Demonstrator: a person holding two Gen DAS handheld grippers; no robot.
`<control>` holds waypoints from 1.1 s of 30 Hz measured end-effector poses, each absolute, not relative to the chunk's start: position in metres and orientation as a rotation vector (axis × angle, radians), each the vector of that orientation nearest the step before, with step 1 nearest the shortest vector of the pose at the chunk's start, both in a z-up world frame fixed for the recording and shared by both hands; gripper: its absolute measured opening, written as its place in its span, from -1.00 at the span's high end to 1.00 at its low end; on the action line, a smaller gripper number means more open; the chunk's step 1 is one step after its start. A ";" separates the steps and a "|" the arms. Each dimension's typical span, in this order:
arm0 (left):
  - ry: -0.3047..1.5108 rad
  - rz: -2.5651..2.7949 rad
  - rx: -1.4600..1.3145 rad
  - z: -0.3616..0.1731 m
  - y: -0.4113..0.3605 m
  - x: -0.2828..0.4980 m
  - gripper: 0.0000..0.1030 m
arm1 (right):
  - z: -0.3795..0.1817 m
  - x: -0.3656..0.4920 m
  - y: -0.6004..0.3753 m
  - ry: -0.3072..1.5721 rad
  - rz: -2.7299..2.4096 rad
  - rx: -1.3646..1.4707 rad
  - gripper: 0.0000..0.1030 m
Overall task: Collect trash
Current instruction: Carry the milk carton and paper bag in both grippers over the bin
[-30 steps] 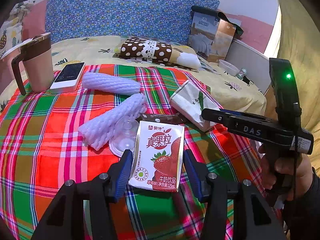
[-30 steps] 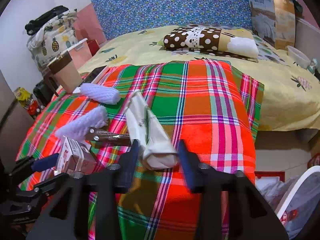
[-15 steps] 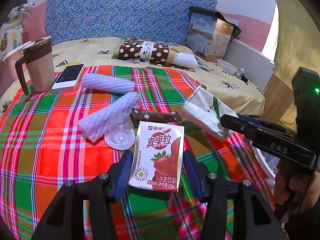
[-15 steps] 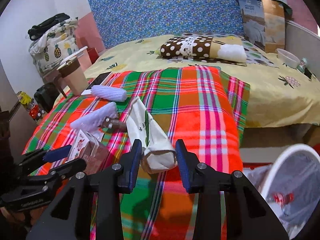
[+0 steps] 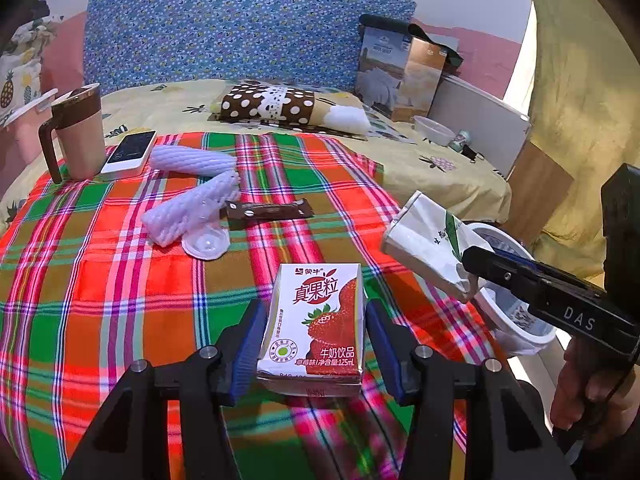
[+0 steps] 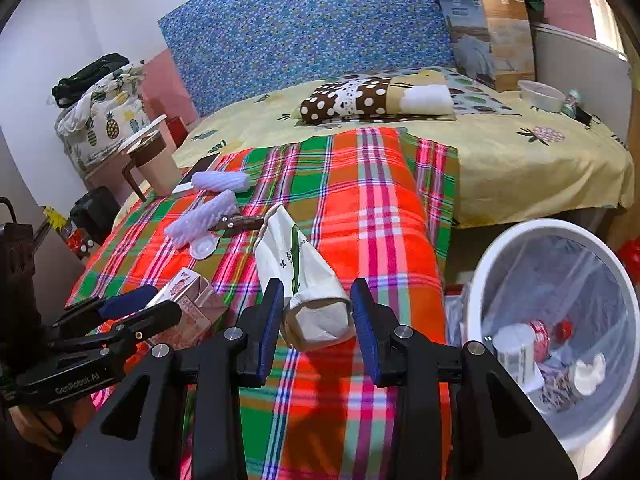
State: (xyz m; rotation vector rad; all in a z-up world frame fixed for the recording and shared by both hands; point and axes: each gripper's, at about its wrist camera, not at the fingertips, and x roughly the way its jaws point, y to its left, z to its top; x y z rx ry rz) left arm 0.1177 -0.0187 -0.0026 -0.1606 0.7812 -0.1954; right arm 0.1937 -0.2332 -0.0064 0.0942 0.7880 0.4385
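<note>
My left gripper (image 5: 316, 340) pinches the strawberry milk carton (image 5: 316, 328) upright between its blue pads, held just above the plaid blanket (image 5: 120, 280). My right gripper (image 6: 316, 320) clamps the crumpled white paper bag (image 6: 304, 280) by one end, its far end pointing up and away over the blanket's edge. The white bin (image 6: 500, 272), lined with clear plastic and holding some trash, stands just right of the bed, while two foam sleeves (image 5: 192, 204), a brown wrapper (image 5: 268, 210) and a clear lid (image 5: 206, 242) lie on the blanket.
</note>
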 end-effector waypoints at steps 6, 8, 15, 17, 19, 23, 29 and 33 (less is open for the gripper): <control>0.772 -0.209 -0.148 0.003 -0.028 0.105 0.00 | -0.004 0.184 -0.241 0.775 0.424 0.120 0.28; 0.768 -0.212 -0.144 0.005 -0.031 0.103 0.00 | -0.003 0.183 -0.243 0.769 0.422 0.131 0.28; 0.765 -0.231 -0.134 0.008 -0.041 0.101 0.00 | -0.006 0.173 -0.252 0.760 0.404 0.155 0.28; 0.765 -0.240 -0.131 0.009 -0.045 0.100 0.00 | -0.006 0.172 -0.256 0.757 0.397 0.160 0.28; 0.765 -0.245 -0.126 0.010 -0.049 0.100 0.00 | -0.006 0.170 -0.259 0.754 0.392 0.165 0.28; 0.765 -0.260 -0.116 0.011 -0.059 0.102 0.00 | -0.006 0.169 -0.265 0.749 0.379 0.174 0.28; 0.764 -0.294 -0.098 0.013 -0.077 0.107 0.00 | -0.007 0.166 -0.279 0.742 0.346 0.192 0.28; 0.766 -0.323 -0.089 0.014 -0.090 0.112 0.00 | -0.007 0.165 -0.292 0.736 0.312 0.204 0.28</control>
